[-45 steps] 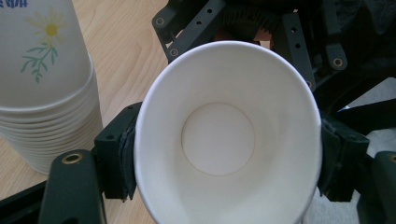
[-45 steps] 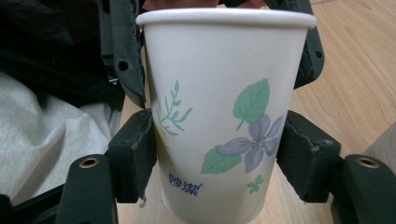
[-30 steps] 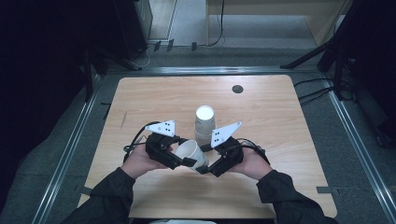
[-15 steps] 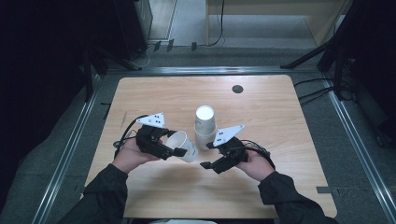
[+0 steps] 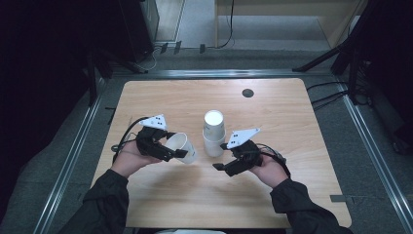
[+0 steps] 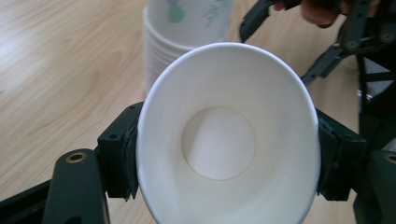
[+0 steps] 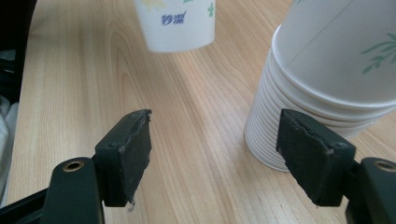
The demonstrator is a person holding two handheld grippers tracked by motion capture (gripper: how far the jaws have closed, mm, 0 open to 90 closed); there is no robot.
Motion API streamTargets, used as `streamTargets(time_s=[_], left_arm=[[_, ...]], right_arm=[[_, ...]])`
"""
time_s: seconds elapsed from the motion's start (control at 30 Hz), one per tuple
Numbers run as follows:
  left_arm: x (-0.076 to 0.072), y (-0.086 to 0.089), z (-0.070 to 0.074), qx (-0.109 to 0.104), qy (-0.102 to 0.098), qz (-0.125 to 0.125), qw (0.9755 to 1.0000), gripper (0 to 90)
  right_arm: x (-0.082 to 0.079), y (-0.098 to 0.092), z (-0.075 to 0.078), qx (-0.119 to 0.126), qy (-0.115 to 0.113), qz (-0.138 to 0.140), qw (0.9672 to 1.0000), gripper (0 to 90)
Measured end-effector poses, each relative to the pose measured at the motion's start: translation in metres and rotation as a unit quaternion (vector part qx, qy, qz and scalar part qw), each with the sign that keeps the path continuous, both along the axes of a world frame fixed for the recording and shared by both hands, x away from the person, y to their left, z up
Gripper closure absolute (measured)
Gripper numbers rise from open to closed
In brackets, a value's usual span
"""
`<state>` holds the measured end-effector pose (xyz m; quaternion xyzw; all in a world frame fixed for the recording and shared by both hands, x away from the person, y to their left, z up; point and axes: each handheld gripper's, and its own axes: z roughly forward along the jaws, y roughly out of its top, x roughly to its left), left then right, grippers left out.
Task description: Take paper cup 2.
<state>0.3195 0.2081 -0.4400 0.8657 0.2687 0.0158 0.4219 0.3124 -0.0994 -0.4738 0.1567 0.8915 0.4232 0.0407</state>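
Currently, the left gripper [image 5: 181, 154] is clamping one paper cup [image 5: 181, 147] across its rim, squeezing the mouth into an oval, as the left gripper view shows with both pads pressing the cup [image 6: 228, 140] from either side. The cup is lying tilted, mouth toward the hand, above the table [image 5: 292, 112] and just left of the stack [image 5: 213, 132], apart from it. The stack is standing upside down near the table's middle, with many rims nested at its base. The right gripper [image 5: 220, 156] is hovering just beside the stack's base; its jaws have just been closing somewhat and are now standing partly open with nothing between them, one pad [image 7: 306, 149] close in front of the lower rims of the stack [image 7: 322, 84]. Judged from this, one cup is already separated from the stack, so the pulling-off step appears done. Placing that cup on the table remains, and further cups are probably waiting to be separated.
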Motion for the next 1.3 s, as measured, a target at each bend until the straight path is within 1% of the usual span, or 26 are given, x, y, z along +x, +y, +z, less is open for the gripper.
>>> streamTargets(time_s=[0.13,0.17,0.3,0.4,0.47,0.57,0.67,0.77,0.87,0.97,1.07,1.13,1.23,1.3], left_arm=[[0.005,0.010,-0.002,0.007,0.002,0.022,0.9997,25.3],[0.006,0.012,-0.003,0.009,0.000,0.029,0.9995,25.3],[0.011,0.020,-0.006,0.017,0.002,0.044,0.9989,25.2],[0.015,0.025,-0.010,0.027,-0.001,0.056,0.9981,25.2],[0.019,0.031,-0.013,0.032,0.003,0.067,0.9972,25.1],[0.023,0.041,-0.014,0.031,0.004,0.085,0.9959,25.1],[0.025,0.048,-0.015,0.040,-0.004,0.102,0.9939,24.7],[0.028,0.056,-0.017,0.041,0.001,0.120,0.9919,24.6],[0.031,0.064,-0.019,0.044,0.002,0.140,0.9891,24.6],[0.034,0.070,-0.021,0.054,0.002,0.160,0.9856,24.3],[0.037,0.074,-0.024,0.064,0.002,0.174,0.9827,24.2],[0.039,0.077,-0.026,0.066,0.004,0.180,0.9814,24.1],[0.041,0.081,-0.028,0.075,0.006,0.190,0.9790,23.8],[0.043,0.086,-0.030,0.081,0.010,0.201,0.9761,23.6]], right_arm=[[0.000,-0.001,0.000,-0.002,0.000,-0.002,1.0000,26.4],[0.000,-0.001,-0.001,-0.003,0.001,-0.003,1.0000,26.3],[0.001,-0.001,-0.002,-0.009,0.004,-0.005,0.9999,26.1],[0.000,0.000,-0.002,-0.011,0.006,-0.003,0.9999,25.0],[-0.001,0.001,-0.003,-0.013,0.005,0.001,0.9999,25.0],[-0.001,0.003,-0.004,-0.019,0.004,0.005,0.9998,24.9],[-0.001,0.003,-0.005,-0.021,0.006,0.008,0.9997,24.7],[-0.001,0.002,-0.005,-0.022,0.007,0.005,0.9997,24.6],[0.000,0.002,-0.005,-0.024,0.008,0.005,0.9997,24.7],[0.000,0.002,-0.006,-0.025,0.007,0.005,0.9996,24.6],[0.000,0.003,-0.006,-0.027,0.008,0.007,0.9996,24.7],[0.000,0.003,-0.007,-0.028,0.008,0.008,0.9995,24.6],[0.000,0.003,-0.007,-0.029,0.008,0.008,0.9995,24.6],[0.000,0.003,-0.007,-0.029,0.009,0.008,0.9995,24.6]])
